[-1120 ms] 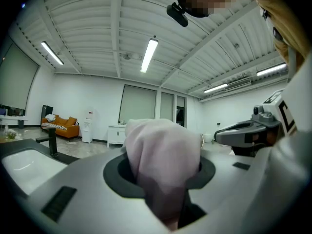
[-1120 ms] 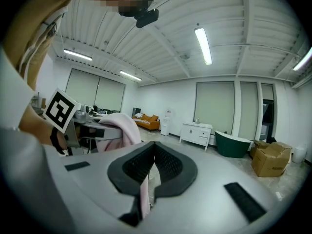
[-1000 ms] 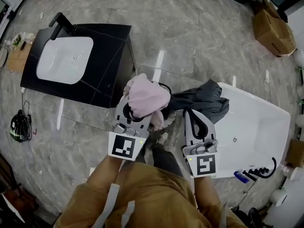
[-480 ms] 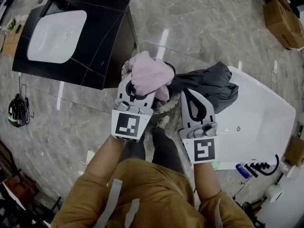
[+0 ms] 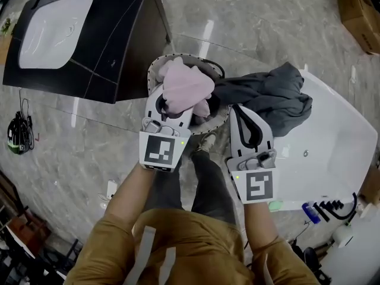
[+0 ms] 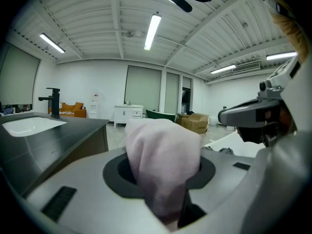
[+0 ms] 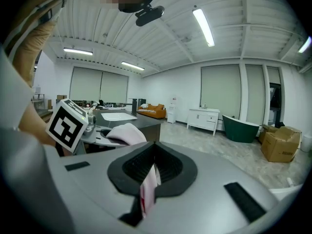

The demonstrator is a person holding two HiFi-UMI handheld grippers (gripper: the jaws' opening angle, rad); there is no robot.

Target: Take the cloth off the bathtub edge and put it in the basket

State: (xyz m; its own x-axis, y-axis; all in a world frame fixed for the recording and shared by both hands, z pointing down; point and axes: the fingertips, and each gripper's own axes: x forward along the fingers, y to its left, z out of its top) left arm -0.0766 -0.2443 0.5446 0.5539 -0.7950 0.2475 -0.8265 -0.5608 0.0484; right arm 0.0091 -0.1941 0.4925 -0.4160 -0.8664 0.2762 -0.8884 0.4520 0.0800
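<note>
Firmly, left fingers [image 6: 73, 179] clamp pink cloth [image 5: 187, 88] over basket [image 5: 153, 70]; right fingers [image 7: 234, 179] pinch pale strip [image 7: 147, 189].

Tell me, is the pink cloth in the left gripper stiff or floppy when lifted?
Probably floppy: the pink cloth bunches and droops over the left gripper. Likely light, since one pinch carries it. It should drop limply into the basket.

1. White basin [image 5: 56, 19] sunk into the black desk [image 5: 113, 52], toward its left edge; black tap [image 6: 52, 101] at the basin's rim.
2. Cardboard box [image 5: 360, 10] on the grey marble floor [image 5: 267, 22], far right.
3. Black-and-green object [image 5: 18, 136] on the floor at left, cable trailing.
4. Blue bottle [image 5: 309, 211] beside a black hose [image 5: 332, 208], lower right.
5. Strip lights [image 6: 152, 30] along a white ceiling.
</note>
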